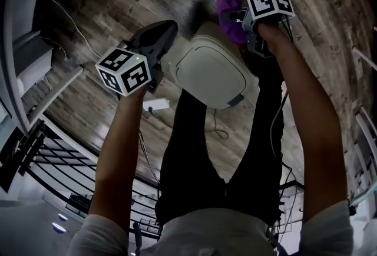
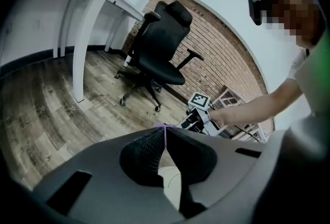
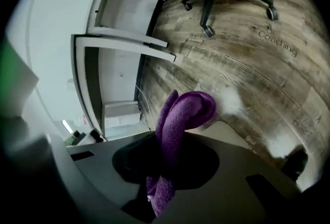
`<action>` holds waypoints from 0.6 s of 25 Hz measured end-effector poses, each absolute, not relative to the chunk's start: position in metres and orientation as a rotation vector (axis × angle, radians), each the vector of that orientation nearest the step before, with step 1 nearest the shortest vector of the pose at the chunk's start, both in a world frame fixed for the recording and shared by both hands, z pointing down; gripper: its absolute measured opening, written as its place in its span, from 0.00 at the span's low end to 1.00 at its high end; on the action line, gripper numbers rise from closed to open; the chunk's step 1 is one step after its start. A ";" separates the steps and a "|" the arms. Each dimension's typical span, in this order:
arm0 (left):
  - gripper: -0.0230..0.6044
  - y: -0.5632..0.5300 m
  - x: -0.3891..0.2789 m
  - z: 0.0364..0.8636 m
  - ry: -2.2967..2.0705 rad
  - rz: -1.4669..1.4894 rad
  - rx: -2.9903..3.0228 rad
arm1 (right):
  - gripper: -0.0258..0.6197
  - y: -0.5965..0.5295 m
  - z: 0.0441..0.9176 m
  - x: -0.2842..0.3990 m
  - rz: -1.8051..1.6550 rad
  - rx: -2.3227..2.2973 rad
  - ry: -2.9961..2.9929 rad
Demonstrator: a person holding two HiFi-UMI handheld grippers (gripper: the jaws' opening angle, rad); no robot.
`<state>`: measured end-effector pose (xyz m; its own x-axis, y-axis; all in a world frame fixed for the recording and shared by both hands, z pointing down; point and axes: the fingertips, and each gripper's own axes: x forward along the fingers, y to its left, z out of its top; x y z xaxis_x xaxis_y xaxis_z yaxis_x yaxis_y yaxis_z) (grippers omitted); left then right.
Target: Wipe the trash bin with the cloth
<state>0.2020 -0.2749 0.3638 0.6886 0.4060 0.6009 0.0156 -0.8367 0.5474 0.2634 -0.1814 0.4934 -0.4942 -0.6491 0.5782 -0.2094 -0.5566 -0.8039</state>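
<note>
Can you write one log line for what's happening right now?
right tool: shut on purple cloth, by far corner of trash bin | left tool: shut, empty, beside bin's left side

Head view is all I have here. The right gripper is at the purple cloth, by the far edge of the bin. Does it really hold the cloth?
Observer: Yes. In the right gripper view the right gripper is shut on the cloth, which loops over past the jaw tips.
Operator: And the left gripper, is it open?
Observer: No. The left gripper view shows the left gripper with its jaws together at the tips. The pale bin shows below them.
Operator: Does anything stand behind the bin?
Observer: An office chair stands beyond it, well apart from the bin.
</note>
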 end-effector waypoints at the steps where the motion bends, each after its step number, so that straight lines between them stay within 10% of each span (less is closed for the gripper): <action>1: 0.04 -0.278 0.202 0.368 0.351 1.022 2.387 | 0.16 -0.193 0.496 0.266 -2.107 -1.376 1.236; 15: 0.04 -0.323 0.191 0.415 0.392 1.086 2.317 | 0.16 -0.311 0.531 0.197 -2.275 -1.075 1.155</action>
<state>0.1912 -0.3226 0.4146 0.6321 0.4710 0.6153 0.0304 -0.8085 0.5877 0.1968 -0.3114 0.5307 -0.6399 -0.6125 0.4641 -0.0132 -0.5951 -0.8036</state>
